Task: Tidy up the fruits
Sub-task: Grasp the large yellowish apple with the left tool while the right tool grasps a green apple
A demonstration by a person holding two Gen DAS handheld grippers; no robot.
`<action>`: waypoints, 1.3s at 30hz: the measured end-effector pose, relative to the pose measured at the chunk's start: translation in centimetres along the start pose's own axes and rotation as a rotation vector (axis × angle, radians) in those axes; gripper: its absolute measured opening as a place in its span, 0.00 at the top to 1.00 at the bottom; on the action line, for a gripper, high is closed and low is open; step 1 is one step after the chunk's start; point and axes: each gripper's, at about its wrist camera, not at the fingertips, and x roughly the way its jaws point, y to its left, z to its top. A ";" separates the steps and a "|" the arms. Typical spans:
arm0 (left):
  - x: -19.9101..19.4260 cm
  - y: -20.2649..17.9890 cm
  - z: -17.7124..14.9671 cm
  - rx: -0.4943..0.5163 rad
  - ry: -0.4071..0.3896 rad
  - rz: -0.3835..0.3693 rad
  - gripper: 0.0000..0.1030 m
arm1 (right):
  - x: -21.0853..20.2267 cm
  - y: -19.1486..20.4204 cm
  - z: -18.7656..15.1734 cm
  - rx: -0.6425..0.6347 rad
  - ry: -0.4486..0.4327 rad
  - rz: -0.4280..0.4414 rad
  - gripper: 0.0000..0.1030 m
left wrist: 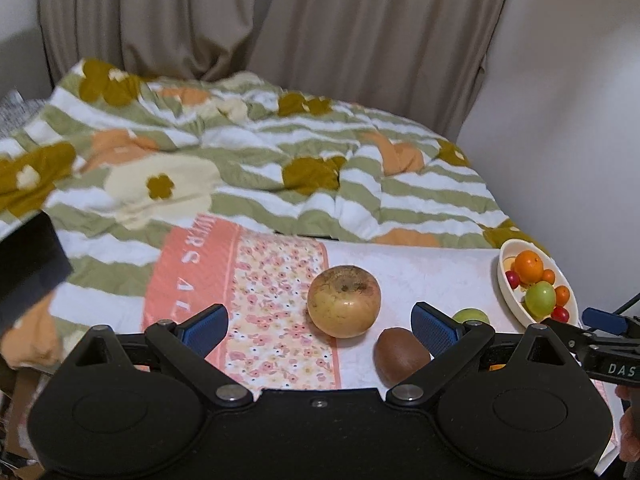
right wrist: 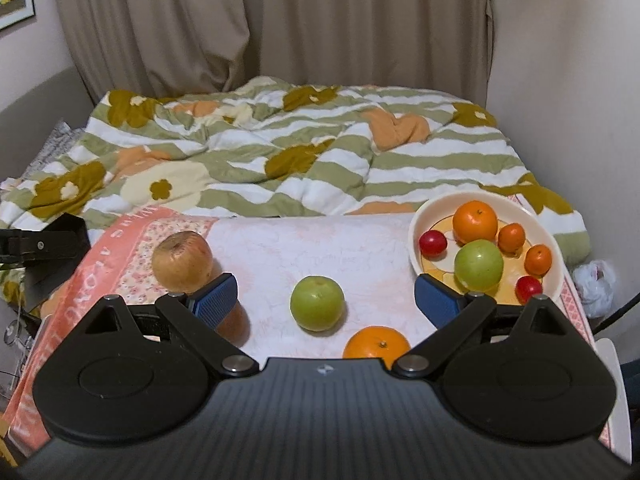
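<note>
A large yellow-brown apple (left wrist: 344, 301) sits on the cloth-covered table (left wrist: 420, 272), just ahead of my open, empty left gripper (left wrist: 320, 326). A brown kiwi (left wrist: 400, 356) lies by its right finger. In the right wrist view a green apple (right wrist: 317, 303) lies between the fingers of my open, empty right gripper (right wrist: 326, 300), with an orange (right wrist: 378, 345) just below it and the yellow-brown apple (right wrist: 182, 261) at the left. A cream bowl (right wrist: 434, 206) at the right holds an orange, a green apple, small oranges and red fruits; it also shows in the left wrist view (left wrist: 506, 286).
A rumpled floral duvet (right wrist: 280, 152) covers the bed behind the table. Beige curtains (right wrist: 280, 20) hang at the back. The table cloth has a pink lettered border (left wrist: 192, 272) on the left. A white plastic bag (right wrist: 594, 282) lies right of the table.
</note>
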 end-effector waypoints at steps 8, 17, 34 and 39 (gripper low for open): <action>5.2 0.2 0.9 -0.043 0.088 -0.051 0.04 | 4.7 0.4 0.4 -0.047 0.081 -0.001 0.00; 10.4 -1.0 1.1 -0.132 0.170 -0.073 0.04 | 9.7 0.0 0.3 -0.081 0.185 0.043 0.00; 14.2 -1.9 1.1 -0.117 0.219 0.016 0.24 | 13.7 0.0 -0.9 -0.146 0.275 0.079 0.09; 14.3 -2.2 1.1 -0.089 0.215 0.024 0.24 | 14.2 -0.1 -1.1 -0.139 0.285 0.088 0.18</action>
